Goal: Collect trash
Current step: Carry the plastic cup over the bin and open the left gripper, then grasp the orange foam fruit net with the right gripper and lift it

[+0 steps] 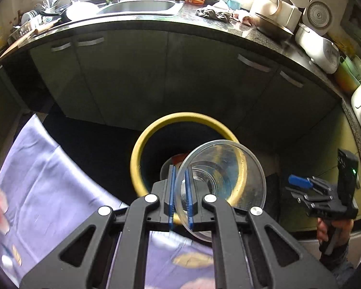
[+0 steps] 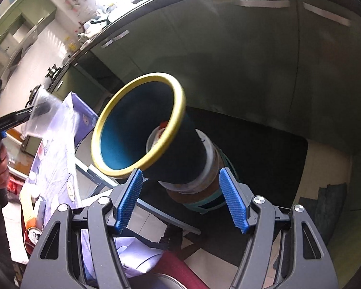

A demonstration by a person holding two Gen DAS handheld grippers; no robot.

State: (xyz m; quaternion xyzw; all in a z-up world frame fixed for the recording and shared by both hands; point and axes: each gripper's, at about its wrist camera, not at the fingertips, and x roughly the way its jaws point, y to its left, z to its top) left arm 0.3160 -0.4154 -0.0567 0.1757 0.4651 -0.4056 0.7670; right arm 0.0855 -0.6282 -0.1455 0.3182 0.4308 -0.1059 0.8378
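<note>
My left gripper (image 1: 180, 172) is shut on the rim of a clear plastic cup (image 1: 225, 168), holding it on its side just above the mouth of a round bin with a yellow rim (image 1: 156, 125). Trash lies inside the bin. In the right wrist view the bin (image 2: 137, 125) is dark blue with a yellow rim, standing on a stool. My right gripper (image 2: 181, 175) is open and empty, close to the bin's side. The cup (image 2: 45, 113) shows at far left, held by the left gripper. The right gripper (image 1: 305, 187) shows at the right edge of the left wrist view.
A table with a purple floral cloth (image 1: 48, 187) lies left of the bin, with a red can (image 2: 32, 236) on it. Green kitchen cabinets (image 1: 156, 72) under a dark counter with a sink (image 1: 137, 7), cloths and appliances (image 1: 320, 48) stand behind. A dark mat (image 2: 264, 156) covers the floor.
</note>
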